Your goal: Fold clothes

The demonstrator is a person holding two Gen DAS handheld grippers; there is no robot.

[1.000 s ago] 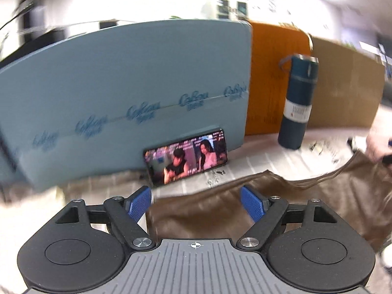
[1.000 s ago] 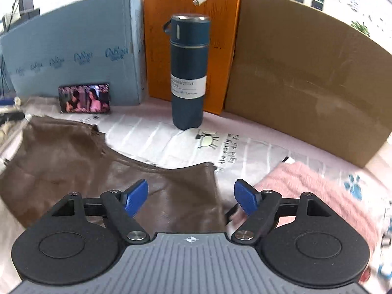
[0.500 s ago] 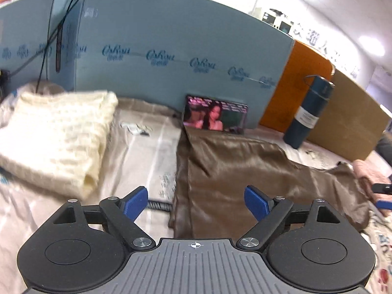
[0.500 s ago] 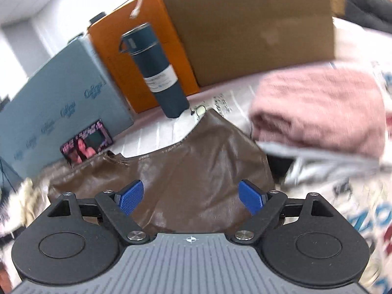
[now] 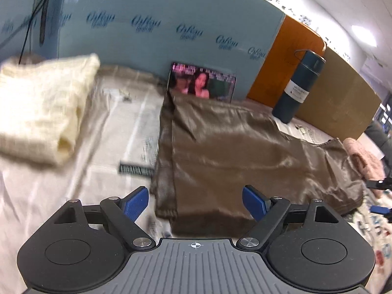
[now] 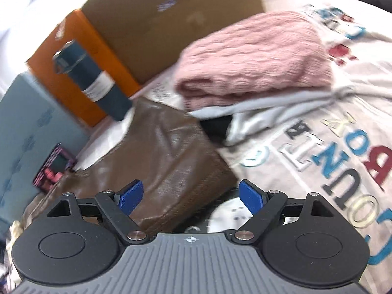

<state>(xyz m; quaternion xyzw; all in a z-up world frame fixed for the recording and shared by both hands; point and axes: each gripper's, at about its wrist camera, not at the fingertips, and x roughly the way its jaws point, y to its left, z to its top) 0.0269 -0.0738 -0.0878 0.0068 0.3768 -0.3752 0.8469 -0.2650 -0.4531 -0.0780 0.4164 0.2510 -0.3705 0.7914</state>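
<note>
A brown satin garment [image 5: 235, 152] lies spread flat on the cloth-covered table, its near hem just beyond my left gripper [image 5: 196, 204], which is open and empty above that hem. The same garment shows in the right wrist view [image 6: 161, 161], one corner lying between the open, empty jaws of my right gripper [image 6: 189, 197]. The right gripper's blue fingertips [image 5: 378, 209] show at the far right of the left wrist view, beside the garment's right edge.
A folded cream knit [image 5: 41, 112] lies at left. A folded pink knit [image 6: 254, 56] sits on grey cloth at right. A phone [image 5: 202, 83], a dark teal bottle [image 5: 297, 88] and blue, orange and cardboard panels [image 5: 338, 100] stand along the back.
Both wrist views have swung down and closer to the brown garment. The left gripper now sits over its near left hem, the right over its right corner. Both stayed open.
</note>
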